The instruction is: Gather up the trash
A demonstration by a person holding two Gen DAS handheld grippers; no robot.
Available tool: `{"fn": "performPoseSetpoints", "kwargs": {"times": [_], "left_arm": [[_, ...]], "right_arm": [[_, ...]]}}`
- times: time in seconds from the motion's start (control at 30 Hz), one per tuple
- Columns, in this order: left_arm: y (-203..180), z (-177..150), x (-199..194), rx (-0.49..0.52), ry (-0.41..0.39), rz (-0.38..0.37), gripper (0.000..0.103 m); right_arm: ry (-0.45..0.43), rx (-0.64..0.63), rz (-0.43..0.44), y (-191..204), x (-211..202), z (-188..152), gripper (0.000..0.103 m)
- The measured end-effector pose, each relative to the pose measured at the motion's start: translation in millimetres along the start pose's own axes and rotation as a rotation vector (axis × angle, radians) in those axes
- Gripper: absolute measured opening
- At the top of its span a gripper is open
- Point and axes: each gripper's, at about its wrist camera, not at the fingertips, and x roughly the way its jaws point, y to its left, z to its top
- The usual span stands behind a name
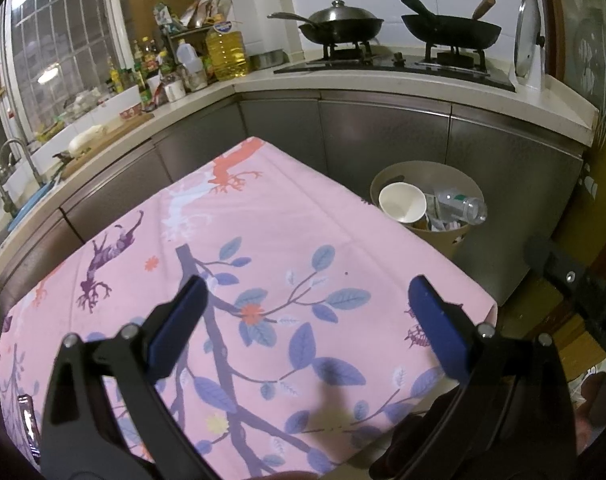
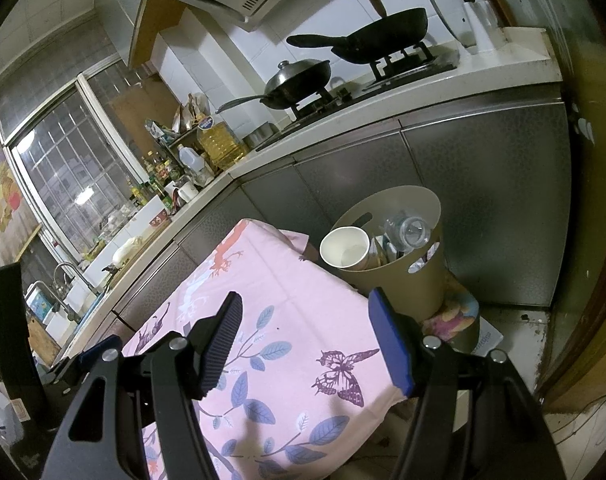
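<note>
A tan trash bin (image 1: 455, 236) (image 2: 399, 288) stands on the floor off the table's far right corner. It holds a white paper cup (image 1: 402, 201) (image 2: 344, 248), a clear plastic bottle (image 1: 461, 203) (image 2: 409, 230) and other scraps. My left gripper (image 1: 309, 304) is open and empty above the pink flowered tablecloth (image 1: 263, 220). My right gripper (image 2: 305, 330) is open and empty above the same cloth (image 2: 287, 292), just short of the bin. Part of the right gripper (image 1: 575, 284) shows at the right edge of the left wrist view.
Grey cabinets (image 1: 383, 128) under an L-shaped counter run behind the table. Two woks (image 1: 449, 26) sit on the stove, and oil bottles (image 1: 227, 50) and jars crowd the corner. A sink tap (image 1: 17, 160) is at the left. A flowered stool (image 2: 455, 320) is under the bin.
</note>
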Motion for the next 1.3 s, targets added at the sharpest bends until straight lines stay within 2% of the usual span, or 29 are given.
{"fn": "performPoseSetpoints", "kwargs": {"times": [1.03, 1.3], "left_arm": [[3.1, -1.7, 0.8, 0.007, -0.001, -0.003, 0.097], [13.4, -12.7, -1.5, 0.015, -0.002, -0.014, 0.097]], "right_arm": [[0.013, 0.007, 0.003, 2.0, 5.7, -7.4, 0.063], [0.021, 0.012, 0.002, 0.1, 9.1, -8.1, 0.063]]}}
